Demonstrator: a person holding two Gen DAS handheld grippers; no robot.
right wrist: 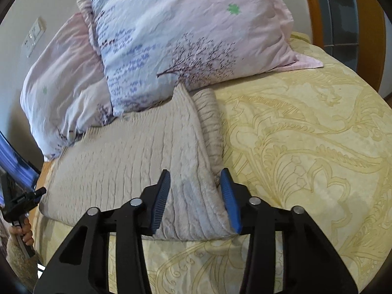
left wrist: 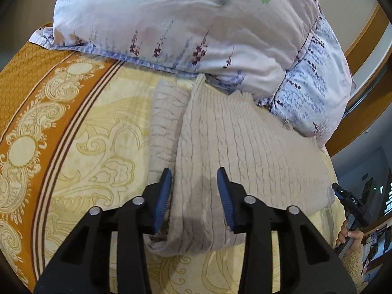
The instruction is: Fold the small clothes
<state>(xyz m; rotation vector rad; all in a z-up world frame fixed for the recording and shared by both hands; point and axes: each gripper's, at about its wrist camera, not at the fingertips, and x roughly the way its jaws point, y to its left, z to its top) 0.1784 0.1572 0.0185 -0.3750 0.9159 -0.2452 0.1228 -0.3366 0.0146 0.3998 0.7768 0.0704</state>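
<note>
Mid-fold: beige knit sweater (left wrist: pixel 235 132) flat on the bed (left wrist: pixel 93 147) by the pillows (left wrist: pixel 171 24), left gripper (left wrist: pixel 193 191) and right gripper (right wrist: pixel 196 193) half open over its near folded corners, maybe pinching next.

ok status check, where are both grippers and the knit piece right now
Left gripper and right gripper open, each straddling a near corner of the beige knit sweater. Sweater partly folded on the bedspread. Pillows crowd its far edge.
</note>
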